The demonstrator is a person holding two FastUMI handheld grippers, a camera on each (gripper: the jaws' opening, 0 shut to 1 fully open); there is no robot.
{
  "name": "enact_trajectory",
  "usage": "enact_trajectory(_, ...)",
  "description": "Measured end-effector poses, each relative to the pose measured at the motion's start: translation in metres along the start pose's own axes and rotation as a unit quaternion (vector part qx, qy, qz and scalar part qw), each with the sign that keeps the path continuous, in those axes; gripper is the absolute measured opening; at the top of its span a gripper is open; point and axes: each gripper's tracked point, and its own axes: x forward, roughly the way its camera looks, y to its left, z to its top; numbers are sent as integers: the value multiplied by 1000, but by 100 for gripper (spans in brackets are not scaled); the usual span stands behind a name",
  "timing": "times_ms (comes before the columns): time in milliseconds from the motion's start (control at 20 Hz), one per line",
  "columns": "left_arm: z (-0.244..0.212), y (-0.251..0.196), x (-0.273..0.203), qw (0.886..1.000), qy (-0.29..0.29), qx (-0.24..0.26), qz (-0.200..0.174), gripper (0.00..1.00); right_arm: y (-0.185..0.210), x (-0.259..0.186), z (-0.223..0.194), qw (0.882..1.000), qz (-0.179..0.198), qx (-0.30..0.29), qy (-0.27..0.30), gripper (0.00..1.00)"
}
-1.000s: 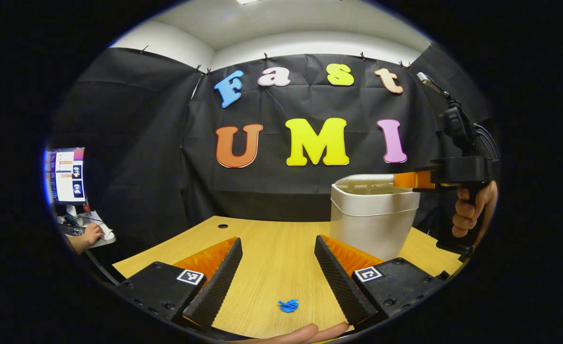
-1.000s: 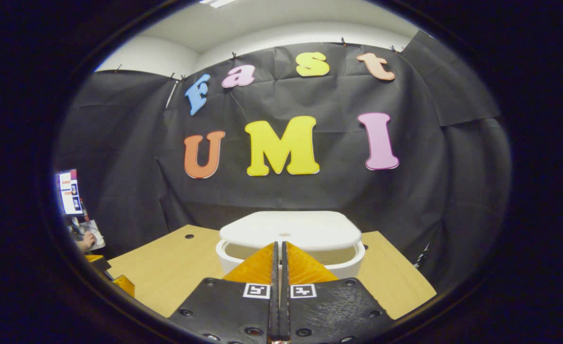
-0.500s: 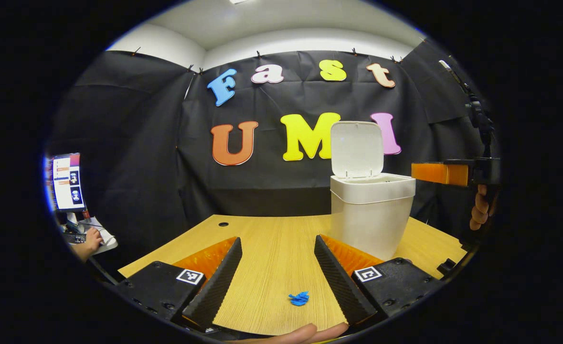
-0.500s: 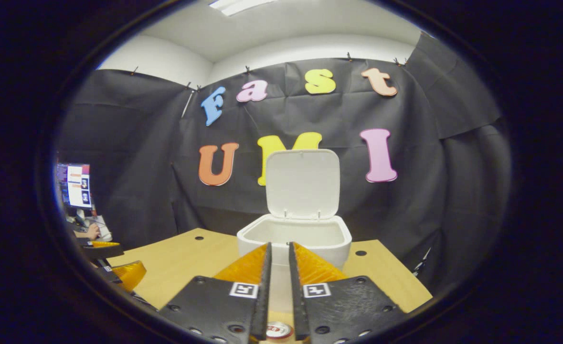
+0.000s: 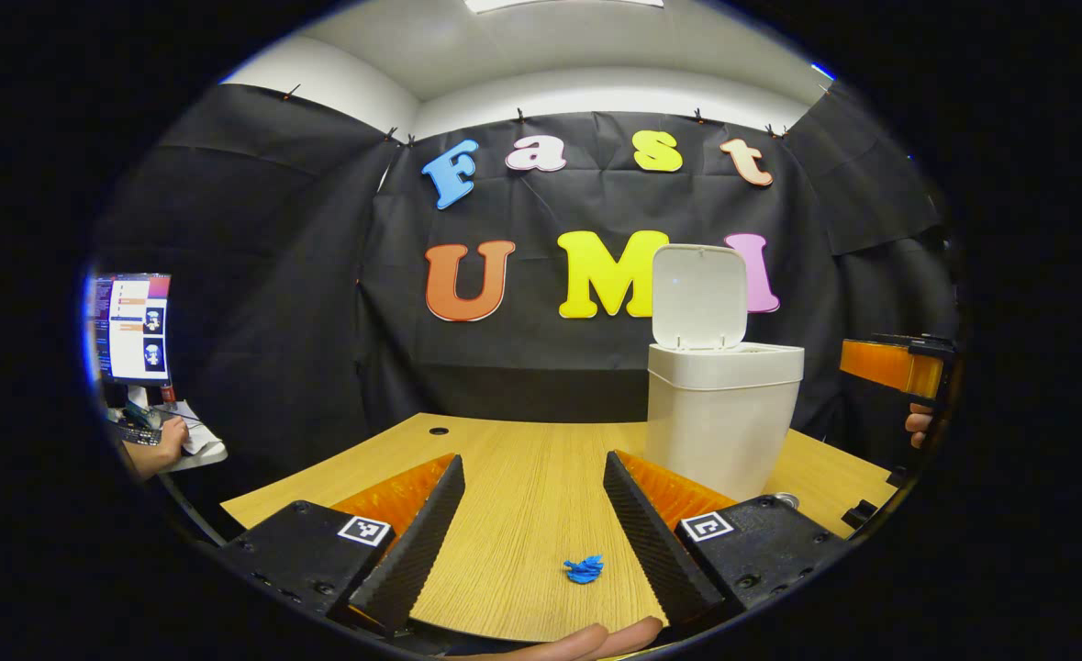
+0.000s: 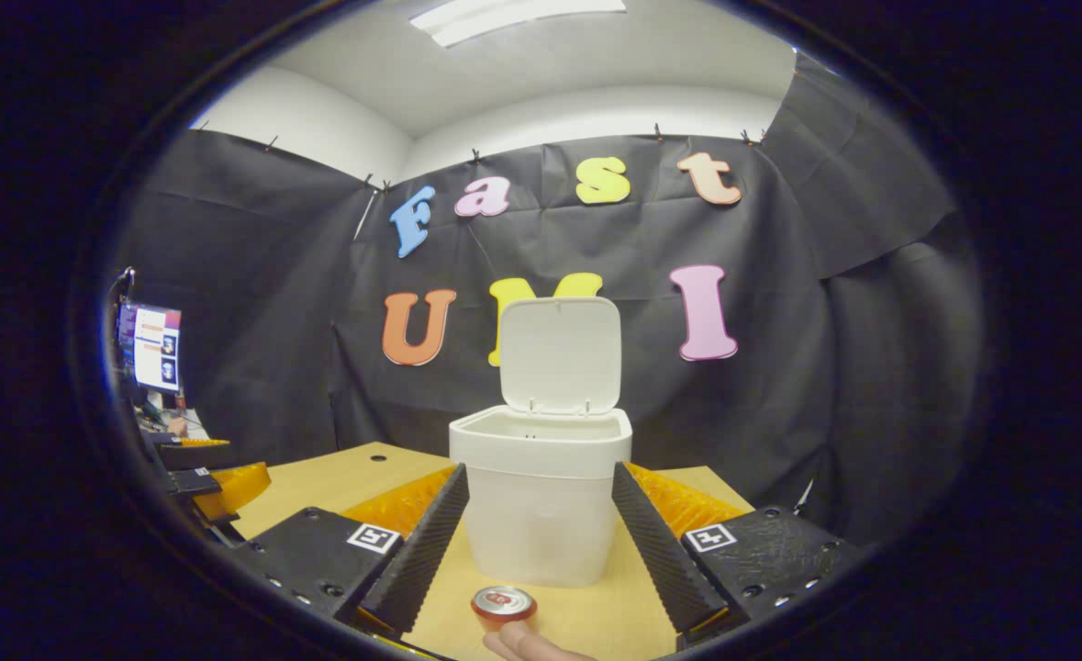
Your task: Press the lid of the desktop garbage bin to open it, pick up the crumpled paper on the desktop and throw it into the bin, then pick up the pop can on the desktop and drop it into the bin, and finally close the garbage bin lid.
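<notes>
Two grippers, both with jaws spread wide and nothing between them. Between the fingers of the left gripper, in the left gripper view, lies bare wood of the surface, and on it one small blue crumpled paper, nearer the right finger but apart from it. A fingertip shows at the bottom edge below the paper. In the right gripper view the right gripper is held low in front of one white bin, which stands upright on the surface and shows in the gap between the two fingers without touching them. One pop can stands upright just before the bin, its silver top facing up, and a fingertip shows just below it at the frame's bottom. The bin's lid is raised upright on its rear hinge; what can be seen of the inside looks pale and empty, though its bottom is hidden. In the left gripper view the same bin stands right of centre, lid up, with the right gripper hovering beside it at the right edge. One monitor glows at far left, and a person's hand rests at a desk below it.
</notes>
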Motion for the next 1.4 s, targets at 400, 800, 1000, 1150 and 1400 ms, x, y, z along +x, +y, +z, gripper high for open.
enact_trajectory(400,-94,-28,29,998,55,6,-41,99,11,-21,-42,999,-29,-31,-10,95)
enact_trajectory(800,-167,-33,50,987,146,-10,-69,99,18,-43,-106,997,-67,34,19,95)
enact_trajectory(1000,-175,-38,55,985,153,0,-83,99,39,-37,-142,997,-54,42,42,96)
enact_trajectory(1150,-175,-40,55,984,152,9,-88,98,35,-28,-169,994,-59,40,82,96)
enact_trajectory(1400,-188,-33,64,977,201,7,-74,89,41,-13,-208,988,-49,26,142,96)
